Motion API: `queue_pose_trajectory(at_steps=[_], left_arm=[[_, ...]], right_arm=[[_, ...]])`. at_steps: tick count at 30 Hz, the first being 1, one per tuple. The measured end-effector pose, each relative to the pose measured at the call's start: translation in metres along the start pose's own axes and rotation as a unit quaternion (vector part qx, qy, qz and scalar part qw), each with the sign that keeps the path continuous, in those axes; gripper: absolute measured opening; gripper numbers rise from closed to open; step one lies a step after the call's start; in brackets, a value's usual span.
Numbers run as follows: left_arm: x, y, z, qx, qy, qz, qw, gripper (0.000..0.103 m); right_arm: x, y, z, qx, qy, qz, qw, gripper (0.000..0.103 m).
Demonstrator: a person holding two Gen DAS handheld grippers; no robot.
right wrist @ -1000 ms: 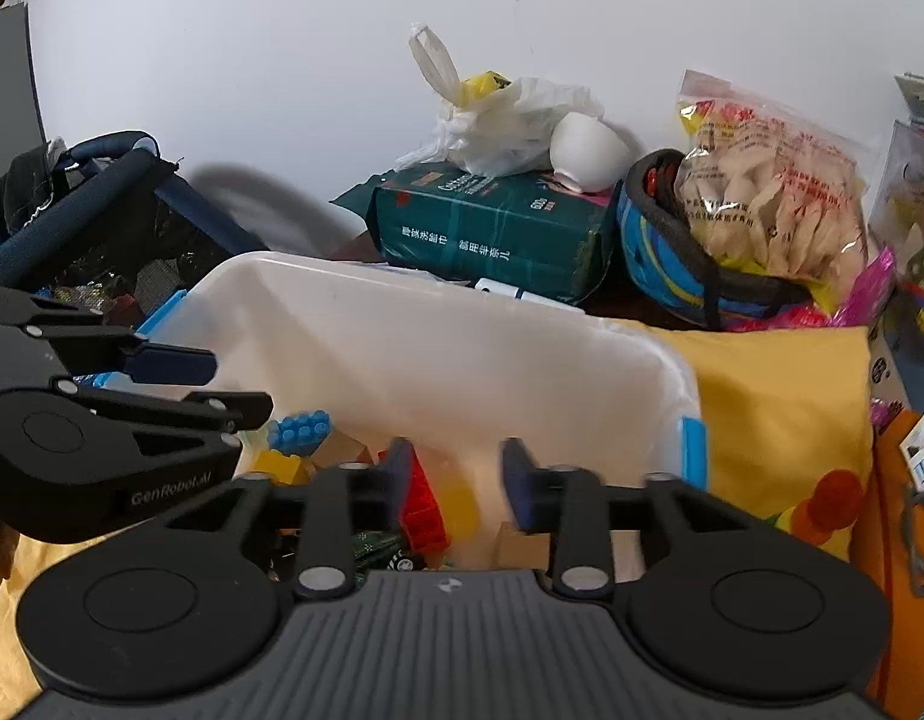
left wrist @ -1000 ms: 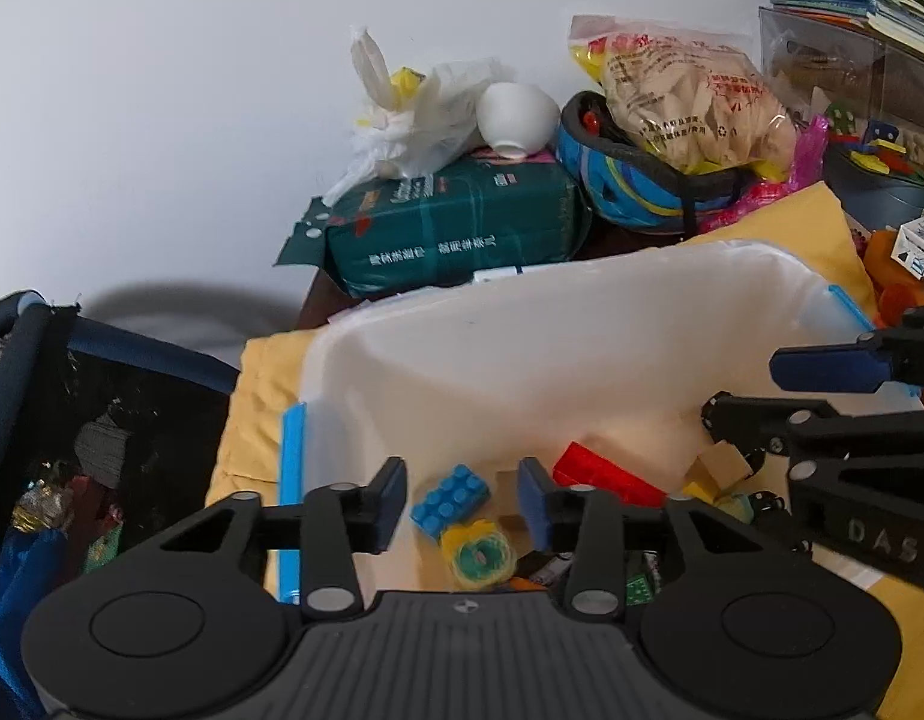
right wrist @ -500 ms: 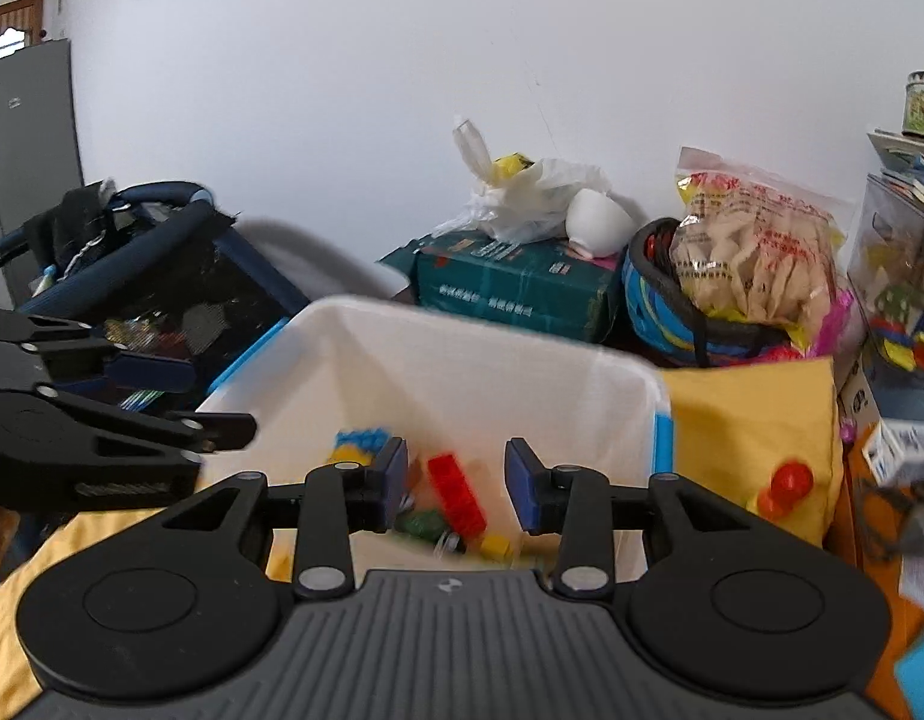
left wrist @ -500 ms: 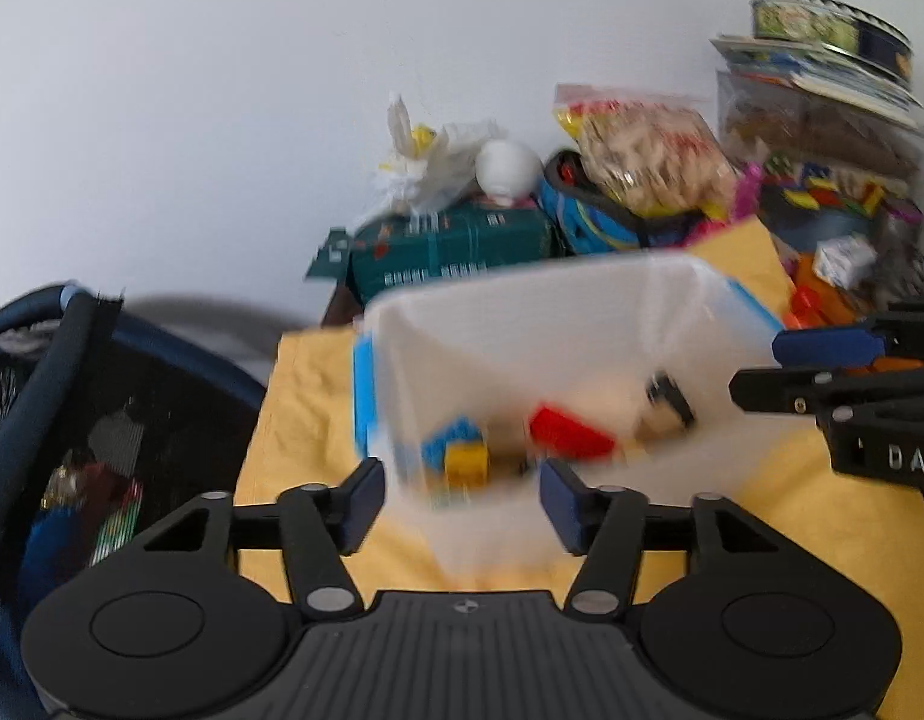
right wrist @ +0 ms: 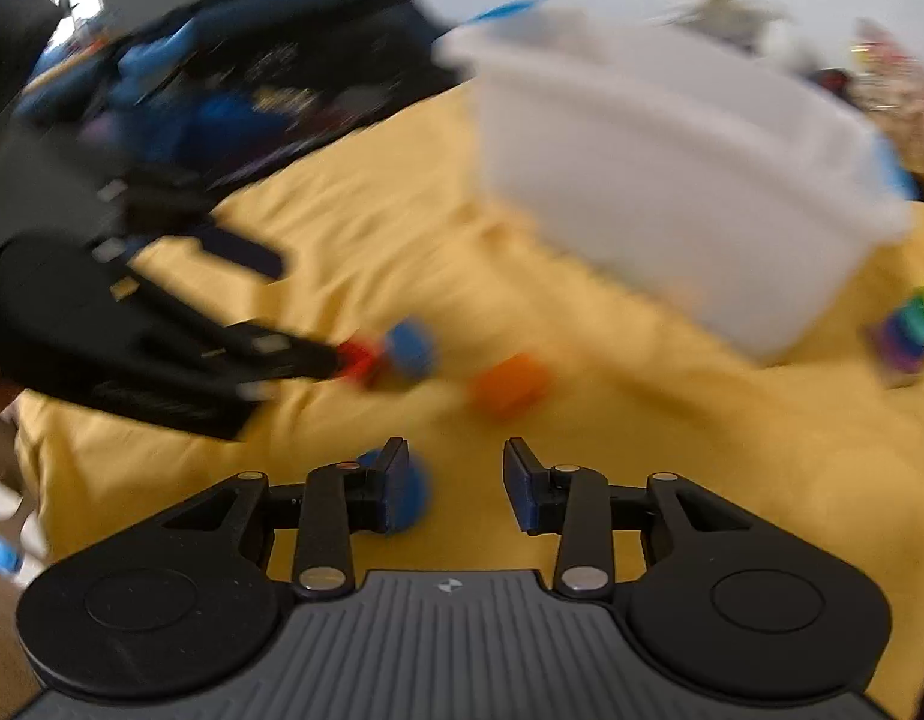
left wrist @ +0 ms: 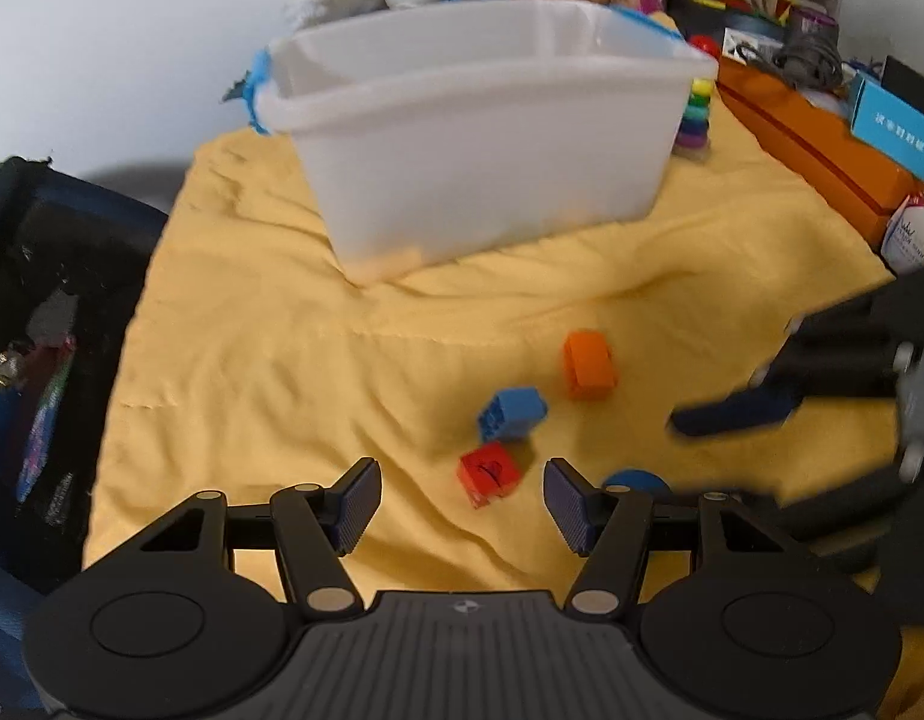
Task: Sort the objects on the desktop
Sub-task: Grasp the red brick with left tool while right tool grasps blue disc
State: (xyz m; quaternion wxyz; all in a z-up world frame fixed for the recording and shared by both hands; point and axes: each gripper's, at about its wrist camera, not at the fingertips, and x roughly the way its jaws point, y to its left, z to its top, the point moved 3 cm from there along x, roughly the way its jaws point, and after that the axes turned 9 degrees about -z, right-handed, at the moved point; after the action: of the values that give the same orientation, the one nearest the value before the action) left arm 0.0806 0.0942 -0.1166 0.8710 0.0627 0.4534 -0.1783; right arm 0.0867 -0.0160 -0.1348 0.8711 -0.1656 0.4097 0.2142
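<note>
A white plastic bin (left wrist: 486, 138) stands on a yellow cloth (left wrist: 282, 360); it also shows blurred in the right wrist view (right wrist: 672, 192). On the cloth lie a red block (left wrist: 489, 473), a blue block (left wrist: 511, 414), an orange block (left wrist: 589, 365) and a blue round piece (left wrist: 636, 483). My left gripper (left wrist: 462, 507) is open and empty, low over the cloth just before the red block. My right gripper (right wrist: 456, 486) is open and empty; the blue round piece (right wrist: 411, 495) lies by its left finger. The right wrist view is blurred.
A dark mesh basket (left wrist: 36, 330) stands at the cloth's left edge. Orange and blue boxes (left wrist: 822, 126) lie at the right. A rainbow ring stack (left wrist: 696, 117) stands beside the bin. Bags and clutter fill the back by the wall.
Both grippers have pulled back and down from over the bin to low over the cloth near the loose blocks. The bin's inside is no longer in view. The right view is motion-blurred.
</note>
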Motion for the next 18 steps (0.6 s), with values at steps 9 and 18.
queue_pose_trajectory(at_steps=[9, 18], left_arm=[[0.030, 0.005, -0.010, -0.047, 0.023, -0.023, 0.9984, 0.024], [0.013, 0.009, -0.021, -0.043, 0.026, -0.032, 0.9982, 0.024]], right_arm=[[0.014, 0.020, -0.009, 0.001, -0.008, -0.007, 1.000, 0.040], [0.015, 0.029, -0.017, -0.005, 0.005, 0.010, 1.000, 0.045]])
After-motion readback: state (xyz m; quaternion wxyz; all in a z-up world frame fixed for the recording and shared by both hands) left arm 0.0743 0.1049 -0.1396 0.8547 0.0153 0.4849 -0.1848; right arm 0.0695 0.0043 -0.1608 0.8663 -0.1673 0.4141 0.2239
